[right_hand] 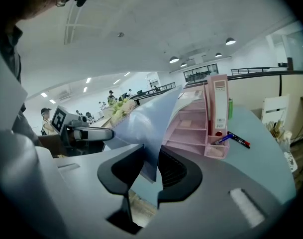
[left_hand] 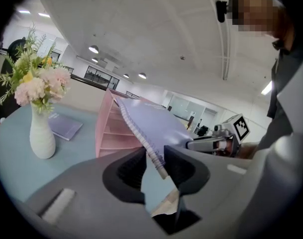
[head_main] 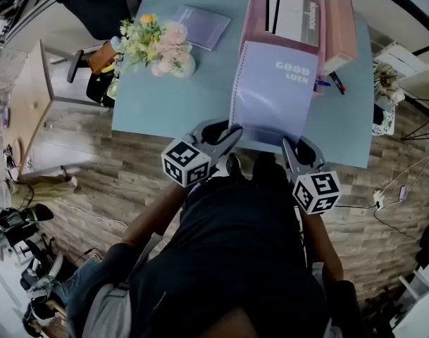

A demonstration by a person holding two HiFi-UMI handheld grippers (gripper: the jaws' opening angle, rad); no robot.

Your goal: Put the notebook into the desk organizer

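A lilac spiral notebook [head_main: 270, 94] with "GOOD LUCK" on its cover hangs tilted above the blue table's near edge. Its far edge reaches the pink desk organizer [head_main: 251, 13]. My left gripper [head_main: 232, 134] is shut on the near left corner, on the spiral binding [left_hand: 151, 151]. My right gripper [head_main: 290, 146] is shut on the near right corner. In the left gripper view the notebook [left_hand: 151, 121] slopes up toward the organizer [left_hand: 109, 128], with my left gripper [left_hand: 153, 163] clamped on it. In the right gripper view the cover [right_hand: 146, 123] passes between the jaws of my right gripper [right_hand: 151, 166], with the organizer [right_hand: 191, 128] behind.
A white vase of flowers [head_main: 165, 48] stands on the blue table [head_main: 165, 104] at left, with a second purple notebook [head_main: 200, 25] behind it. White binders [head_main: 295, 16] fill the organizer's top. Pens [head_main: 334, 83] lie at its right. A wooden side table [head_main: 27, 97] stands far left.
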